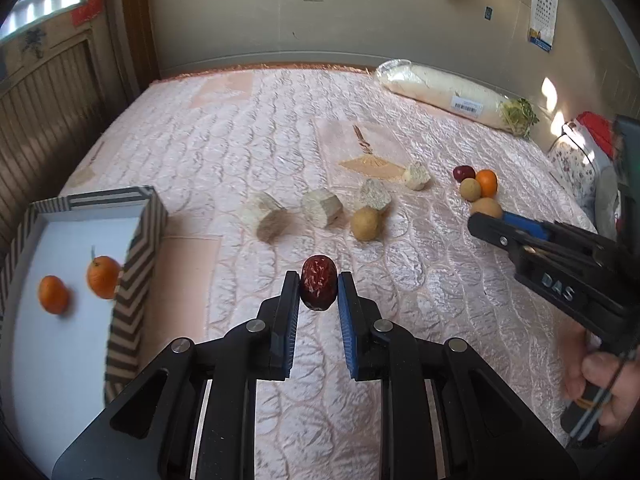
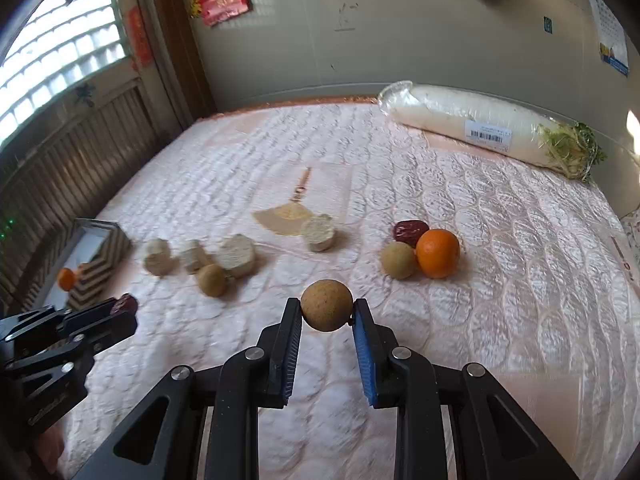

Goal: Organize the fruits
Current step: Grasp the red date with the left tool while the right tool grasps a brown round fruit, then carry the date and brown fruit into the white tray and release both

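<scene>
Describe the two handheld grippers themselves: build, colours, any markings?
Both are matte black linkage frames with silver pivot bolts and ribbed blue pads lining the black fingers. The left gripper and right gripper look identical. The right's side carries raised "DAS" lettering; a bare hand grips its handle.

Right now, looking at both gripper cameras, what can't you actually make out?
- Zigzag-striped white tray: left wrist view crops its left side; right wrist view shows it small and blurred.
- Barcode label on the plastic-wrapped white radish: too small to read.
- Pale cut chunks: motion-blurred, right wrist view.
</scene>
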